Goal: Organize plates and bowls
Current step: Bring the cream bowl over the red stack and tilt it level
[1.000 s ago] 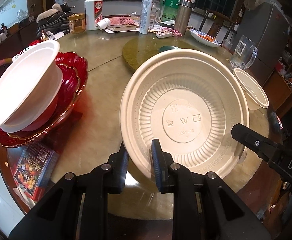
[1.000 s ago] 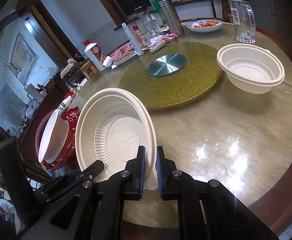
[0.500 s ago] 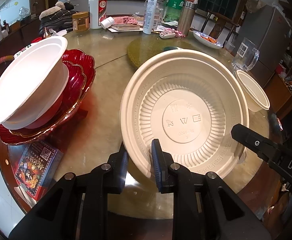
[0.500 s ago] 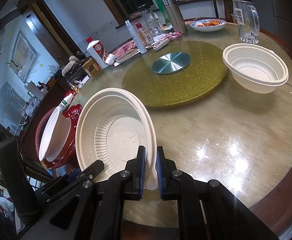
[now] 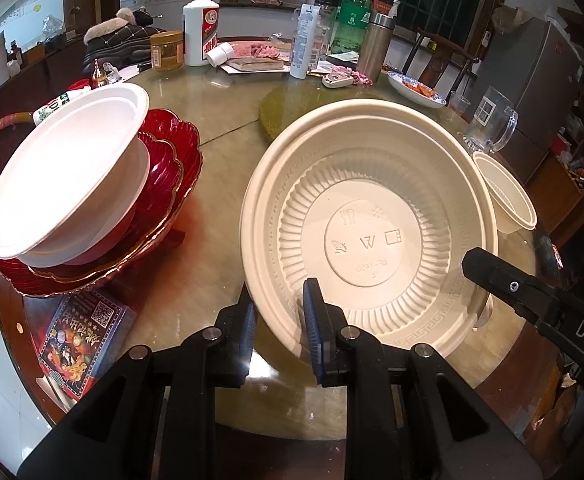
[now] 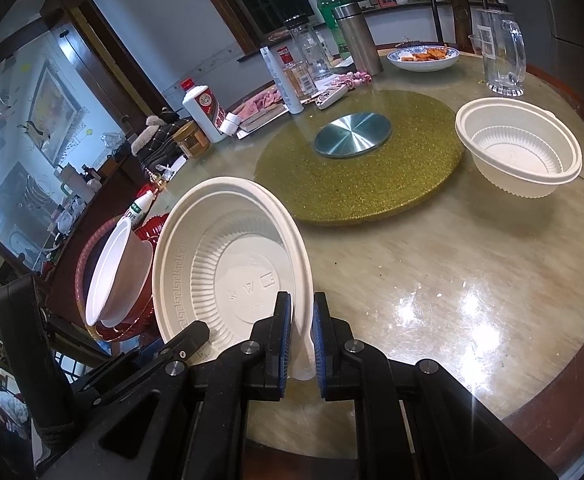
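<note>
Both claws grip one big cream bowl by its rim and hold it tilted above the table, with its inside facing the cameras. The left claw is nearly closed on the near-left part of the rim: one blue pad sits inside the bowl and the other finger is behind the wall. The right claw is clenched on the opposite edge of the same bowl, and the thin rim is pressed between its two blue pads. In the left wrist view the right claw's finger shows as a black bar at the bowl's lower right. To the left of the held bowl stands a stack of red plates with a white bowl lying tilted on top. To the right of the held bowl, a smaller cream bowl stands upright on the table, well apart from it, just beside the gold turntable. A card box lies on the table under the edge of the red plates.
</note>
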Demonstrator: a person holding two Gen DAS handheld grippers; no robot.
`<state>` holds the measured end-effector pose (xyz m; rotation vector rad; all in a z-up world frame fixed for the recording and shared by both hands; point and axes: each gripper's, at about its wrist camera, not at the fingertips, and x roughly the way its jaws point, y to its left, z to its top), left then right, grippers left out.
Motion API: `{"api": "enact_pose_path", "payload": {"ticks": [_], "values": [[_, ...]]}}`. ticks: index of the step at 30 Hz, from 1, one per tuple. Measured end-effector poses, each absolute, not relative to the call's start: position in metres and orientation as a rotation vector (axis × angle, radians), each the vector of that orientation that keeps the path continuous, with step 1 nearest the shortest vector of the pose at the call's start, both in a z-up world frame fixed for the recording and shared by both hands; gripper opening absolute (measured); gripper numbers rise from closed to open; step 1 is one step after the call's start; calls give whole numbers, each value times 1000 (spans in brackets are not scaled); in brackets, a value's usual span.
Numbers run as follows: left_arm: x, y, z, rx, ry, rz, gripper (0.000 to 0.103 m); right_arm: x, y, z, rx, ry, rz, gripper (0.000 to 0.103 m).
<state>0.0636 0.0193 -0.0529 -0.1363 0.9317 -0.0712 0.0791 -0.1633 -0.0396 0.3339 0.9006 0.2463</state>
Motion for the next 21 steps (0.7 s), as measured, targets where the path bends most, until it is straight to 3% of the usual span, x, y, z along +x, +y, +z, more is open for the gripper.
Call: {"api": "enact_pose_path", "payload": {"ticks": [21], "values": [[51, 51, -5, -171, 807, -15, 21, 69, -126, 18, 264, 762, 327, 10]]}}
